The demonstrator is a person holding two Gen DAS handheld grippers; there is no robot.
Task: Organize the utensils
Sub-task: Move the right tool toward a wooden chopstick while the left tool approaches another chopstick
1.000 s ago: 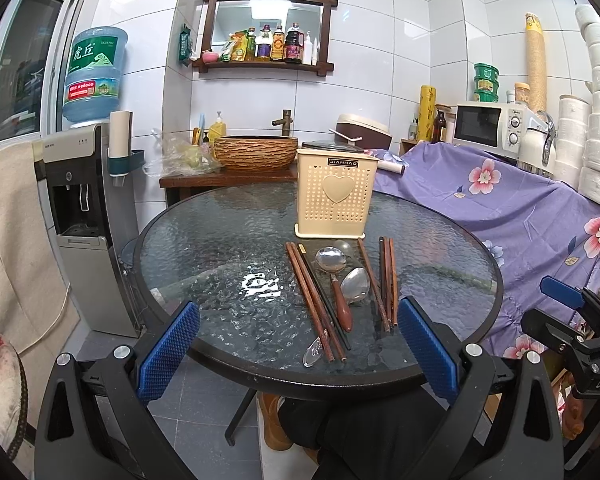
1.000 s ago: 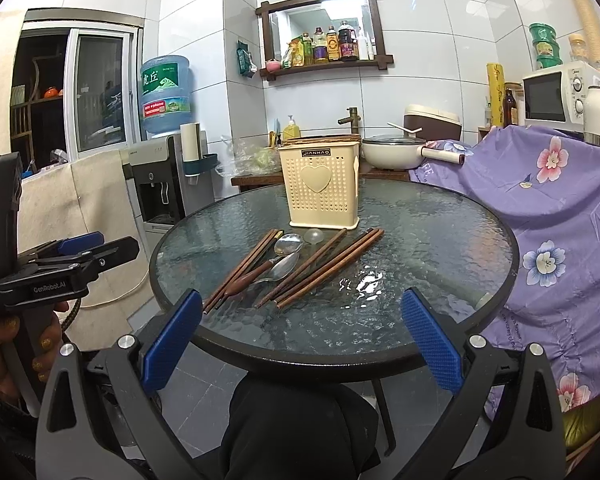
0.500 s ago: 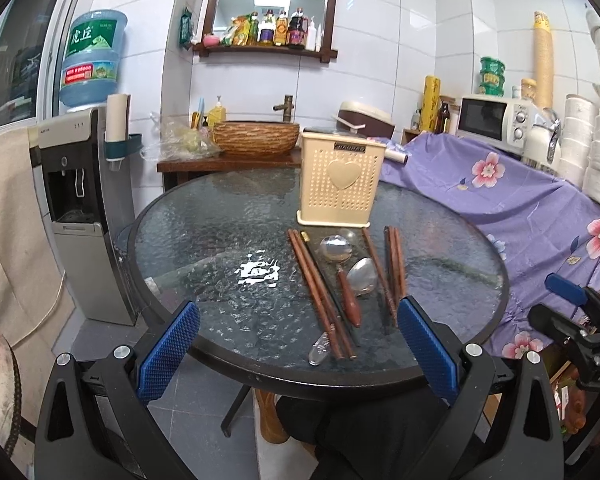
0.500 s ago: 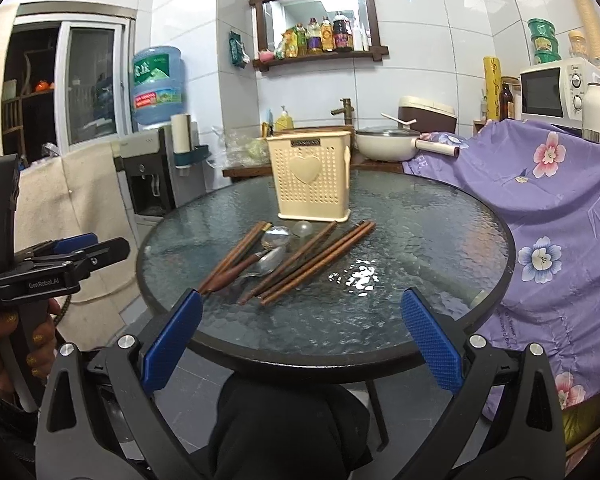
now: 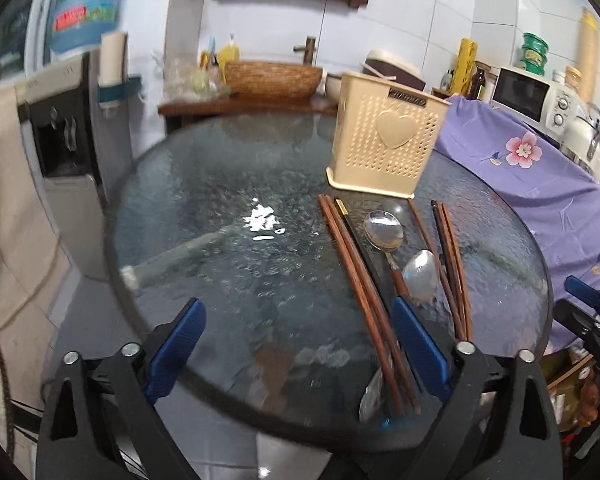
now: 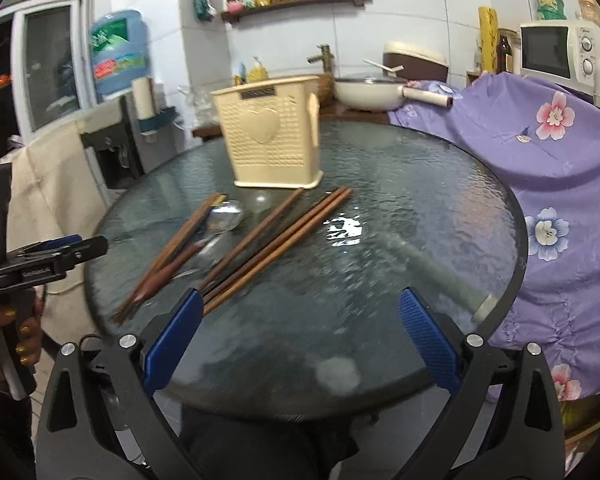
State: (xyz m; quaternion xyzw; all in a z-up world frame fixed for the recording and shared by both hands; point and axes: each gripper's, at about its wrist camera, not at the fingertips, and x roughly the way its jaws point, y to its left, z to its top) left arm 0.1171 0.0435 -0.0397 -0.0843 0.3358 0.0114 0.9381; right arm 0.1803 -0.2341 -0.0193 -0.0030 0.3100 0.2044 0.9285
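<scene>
A cream perforated utensil holder [image 5: 384,148] with a heart stands on the round glass table [image 5: 228,248]; it also shows in the right wrist view [image 6: 272,140]. In front of it lie several brown wooden chopsticks [image 5: 356,276] [image 6: 284,240] and two metal spoons [image 5: 384,232] [image 6: 224,220]. My left gripper [image 5: 300,344] is open and empty, low over the table's near edge, its right finger beside the chopstick ends. My right gripper [image 6: 300,336] is open and empty over the near edge, its left finger by the chopstick tips.
A purple flowered cloth [image 6: 548,168] covers furniture right of the table. A water dispenser [image 5: 60,144] stands to the left. Behind the table are a wooden counter with a woven basket [image 5: 272,80], a white pot [image 6: 368,92] and a microwave [image 5: 528,96].
Both grippers have moved forward and down toward the table, so the utensils and holder look closer. Both stay open. Nothing on the table has moved.
</scene>
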